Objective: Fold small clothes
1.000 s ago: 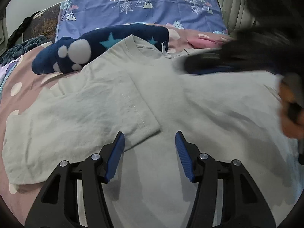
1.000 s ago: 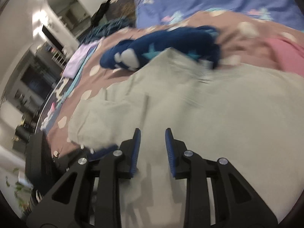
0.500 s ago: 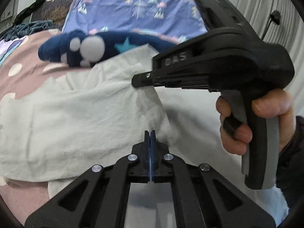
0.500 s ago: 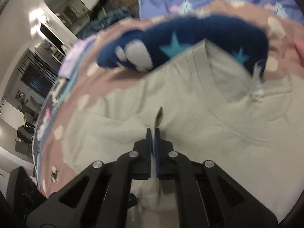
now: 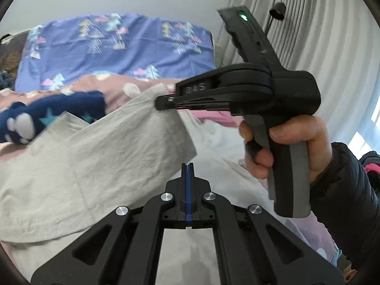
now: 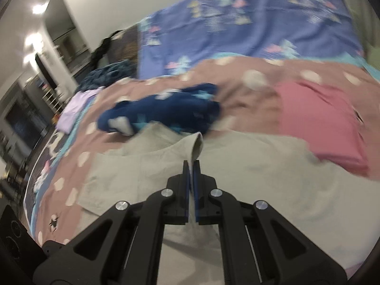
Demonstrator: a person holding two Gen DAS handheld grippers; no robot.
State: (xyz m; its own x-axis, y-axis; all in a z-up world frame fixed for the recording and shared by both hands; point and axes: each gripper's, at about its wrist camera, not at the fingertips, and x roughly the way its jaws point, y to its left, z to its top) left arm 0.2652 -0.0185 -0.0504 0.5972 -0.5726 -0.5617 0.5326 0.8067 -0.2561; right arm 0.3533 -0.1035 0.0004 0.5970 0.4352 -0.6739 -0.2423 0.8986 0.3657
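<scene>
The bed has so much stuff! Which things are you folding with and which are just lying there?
For the job: grey T-shirt; left hand-held gripper; right hand-held gripper.

Just lying about: navy star garment; pink cloth; purple pillow.

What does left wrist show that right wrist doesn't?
Only the left wrist view: the right gripper from outside, shut on a raised edge of the grey shirt, the hand on its grip, a dark sleeve, curtains.
Only the right wrist view: the pink garment, a lilac cloth, the dim room at left.
Both: grey shirt, navy star garment, purple tree-print bedding, spotted cover. The left gripper is shut on the shirt's edge.
</scene>
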